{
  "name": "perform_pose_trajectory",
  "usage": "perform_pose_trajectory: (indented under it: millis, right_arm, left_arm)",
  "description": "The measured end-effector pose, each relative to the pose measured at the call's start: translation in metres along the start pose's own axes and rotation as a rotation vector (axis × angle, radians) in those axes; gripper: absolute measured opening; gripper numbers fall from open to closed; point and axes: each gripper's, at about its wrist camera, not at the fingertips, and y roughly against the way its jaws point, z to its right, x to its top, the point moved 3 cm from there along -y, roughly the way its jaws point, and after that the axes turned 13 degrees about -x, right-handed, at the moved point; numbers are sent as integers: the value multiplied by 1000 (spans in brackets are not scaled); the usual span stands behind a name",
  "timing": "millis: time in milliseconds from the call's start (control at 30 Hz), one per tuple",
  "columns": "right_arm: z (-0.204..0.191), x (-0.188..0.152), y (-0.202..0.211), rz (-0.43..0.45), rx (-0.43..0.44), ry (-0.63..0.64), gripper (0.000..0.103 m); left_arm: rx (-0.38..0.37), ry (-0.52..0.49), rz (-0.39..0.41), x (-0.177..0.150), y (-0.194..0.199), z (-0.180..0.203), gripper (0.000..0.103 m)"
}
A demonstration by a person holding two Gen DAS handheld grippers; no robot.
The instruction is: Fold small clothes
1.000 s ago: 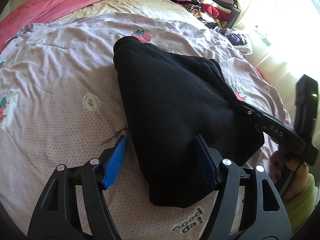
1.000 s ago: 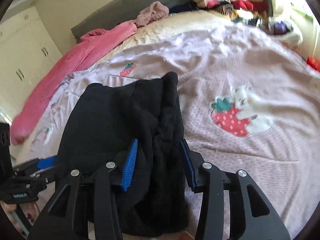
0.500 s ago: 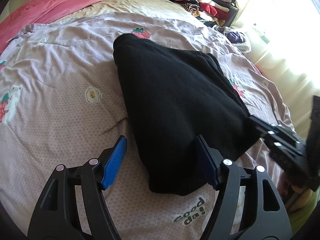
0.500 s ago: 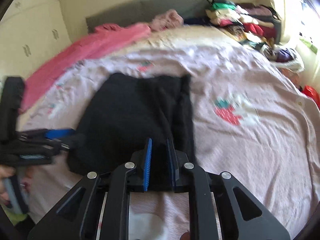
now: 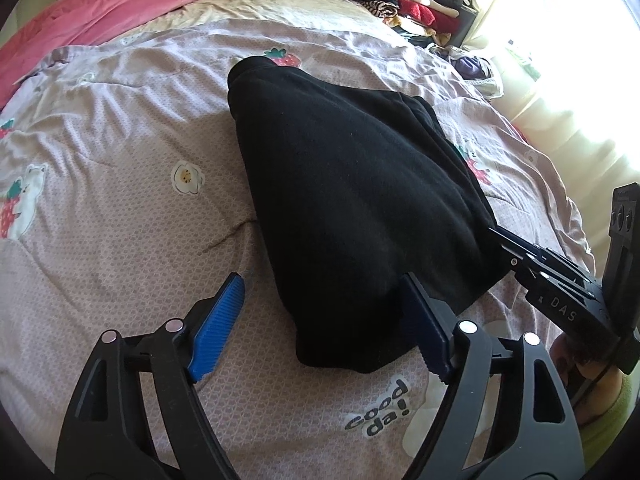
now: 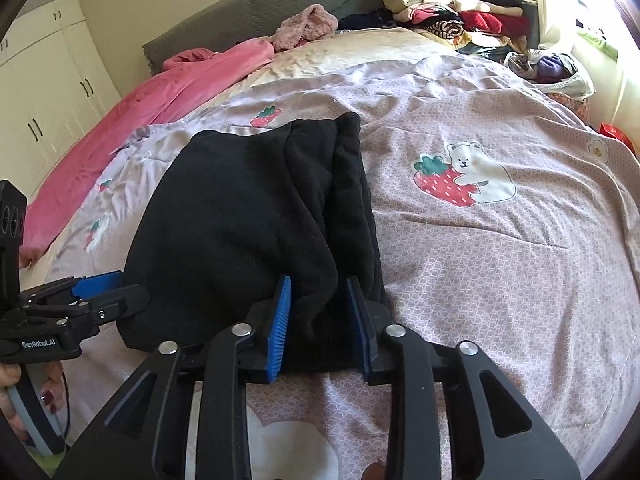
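Black garment [image 5: 352,208], folded into a thick wedge, lies in the middle of the bed [image 5: 120,208] on a pink quilt printed with strawberries and bears. The left claw [image 5: 320,322] straddles the wedge's near corner, spread wide and opening further, neither pad pressing the cloth. The right claw [image 6: 320,316] sits at the garment's near right edge with a thick roll of fabric between its blue pads [image 6: 282,316]; its jaws are opening, and the pads appear just clear of the roll.

Judging from this, the step in hand is letting go after a fold and tidying the edge. To do it well, both claws should lift straight off without snagging the fleecy cloth, then the bulging right-hand roll should be pressed flat so the bundle stays square. Dragging a pad sideways could pull the layers apart.

Compared with a second ago, the left claw has widened while staying at the same corner. The right claw had pinched almost shut half a second back and now parts again, and the garment's long right edge lies straighter.
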Motion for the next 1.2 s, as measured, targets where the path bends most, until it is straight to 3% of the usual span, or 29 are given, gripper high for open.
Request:
perform_pose_trajectory:
  millis: [100,233,433,700,933,1200]
  right_arm:
    - [0,0,2,-2,8,-4,39]
    - [-1,1,7,8,2,-4,42]
    - [4,1,20,31,-24,-28,61]
    - [17,-2,45,68,-60,-86,95]
    - [21,-6,88,176,-71,-108,98]
    - [13,-22,145,325,-131,-45,98]
  left_arm:
    - [-4,6,3,-1,3,-1,76]
    - [1,-1,4,-2,9,-1,80]
    - [3,0,22,-3,19,0,86]
    - [5,3,36,-7,31,3,93]
    - [49,-31,99,-14,58,9,93]
    - [54,-67,169,-34,94,22,93]
